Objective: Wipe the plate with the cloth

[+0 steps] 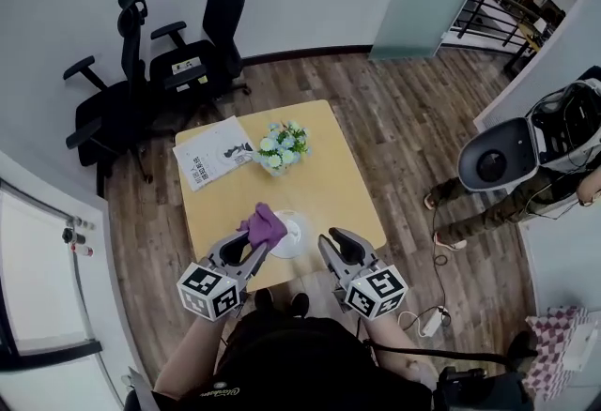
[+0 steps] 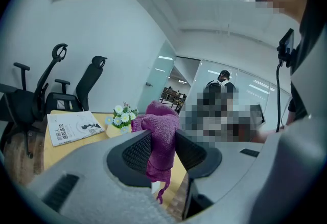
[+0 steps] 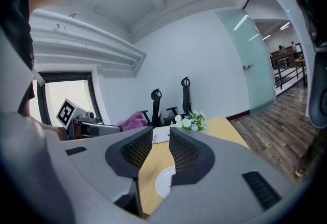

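The plate, small and white, sat on the bench close to its near edge, between the two tongs. The cloth, a purple bunch, was over the plate's left rim. Whether it touched the plate could not be told.

The left tongs were clenched on the cloth, which bulged above the jaws and trailed a tail below them. The right tongs stood just right of the plate, jaws a little apart with nothing between them; only bench and plate showed through the gap.

Judgement: the wipe appeared about to begin. To do it well, the bulging end of the cloth should be lowered flat onto the plate face and swept in circles, so that cloth and not jaw tips meets the plate. The plate looked light and likely to slide, so the right tongs would best steady its right rim. Strokes should run away from the near edge.

Flowers and a booklet lay well apart on the far half of the bench.
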The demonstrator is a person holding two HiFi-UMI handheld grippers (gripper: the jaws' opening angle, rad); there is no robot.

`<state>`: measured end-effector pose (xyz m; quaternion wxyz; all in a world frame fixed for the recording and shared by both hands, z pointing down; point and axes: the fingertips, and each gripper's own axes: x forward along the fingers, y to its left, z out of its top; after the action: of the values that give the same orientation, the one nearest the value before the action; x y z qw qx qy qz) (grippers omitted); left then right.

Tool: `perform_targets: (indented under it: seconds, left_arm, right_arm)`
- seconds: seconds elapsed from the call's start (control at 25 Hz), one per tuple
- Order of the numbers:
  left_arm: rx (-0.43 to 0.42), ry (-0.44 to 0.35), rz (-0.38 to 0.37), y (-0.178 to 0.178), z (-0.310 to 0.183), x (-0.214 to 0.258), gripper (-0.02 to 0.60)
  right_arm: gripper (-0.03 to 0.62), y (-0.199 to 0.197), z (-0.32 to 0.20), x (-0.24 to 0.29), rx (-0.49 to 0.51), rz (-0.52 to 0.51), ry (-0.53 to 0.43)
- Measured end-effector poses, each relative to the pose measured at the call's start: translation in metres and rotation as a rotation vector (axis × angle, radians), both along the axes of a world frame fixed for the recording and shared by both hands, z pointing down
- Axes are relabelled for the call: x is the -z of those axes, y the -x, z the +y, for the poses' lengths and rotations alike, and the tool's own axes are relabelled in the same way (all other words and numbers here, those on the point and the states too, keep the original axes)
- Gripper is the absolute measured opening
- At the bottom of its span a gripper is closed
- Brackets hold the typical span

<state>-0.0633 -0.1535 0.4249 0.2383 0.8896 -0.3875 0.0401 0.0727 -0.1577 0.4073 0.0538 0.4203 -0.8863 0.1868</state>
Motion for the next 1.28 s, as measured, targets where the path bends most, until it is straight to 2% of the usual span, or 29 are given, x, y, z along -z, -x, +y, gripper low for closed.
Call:
perform_targets:
  seconds: [0.2, 0.48, 0.6, 0.72, 0.8, 1.08, 1.28]
  left_arm:
    - [-0.005, 0.098, -0.007, -0.004, 0.010, -0.034, 0.138]
    - [-0.023, 0.264, -0.002, -0.009, 0.024, -0.114, 0.138]
    - [-0.024, 0.309, -0.006, -0.007, 0.031, -0.133, 0.138]
    - [-0.042, 0.354, -0.053, -0.004, 0.026, -0.153, 0.138]
    - [-0.071, 0.360, -0.098, -0.003, 0.011, -0.164, 0.138]
    - [-0.170, 0.292, -0.246, -0.013, -0.087, -0.184, 0.138]
    - [-0.211, 0.285, -0.316, -0.024, -0.110, -0.193, 0.138]
  right_arm:
    - [0.106, 0.002, 0.008, -0.037, 0.011, 0.031, 0.099]
    - [0.106, 0.018, 0.018, -0.117, 0.064, 0.072, 0.242]
    - [0.105, 0.024, 0.021, -0.132, 0.087, 0.083, 0.272]
    - [0.106, 0.026, 0.019, -0.136, 0.085, 0.079, 0.283]
    - [0.104, 0.029, 0.019, -0.137, 0.087, 0.076, 0.289]
    - [0.104, 0.026, 0.020, -0.149, 0.077, 0.084, 0.317]
    - [0.104, 0.020, 0.024, -0.155, 0.056, 0.078, 0.338]
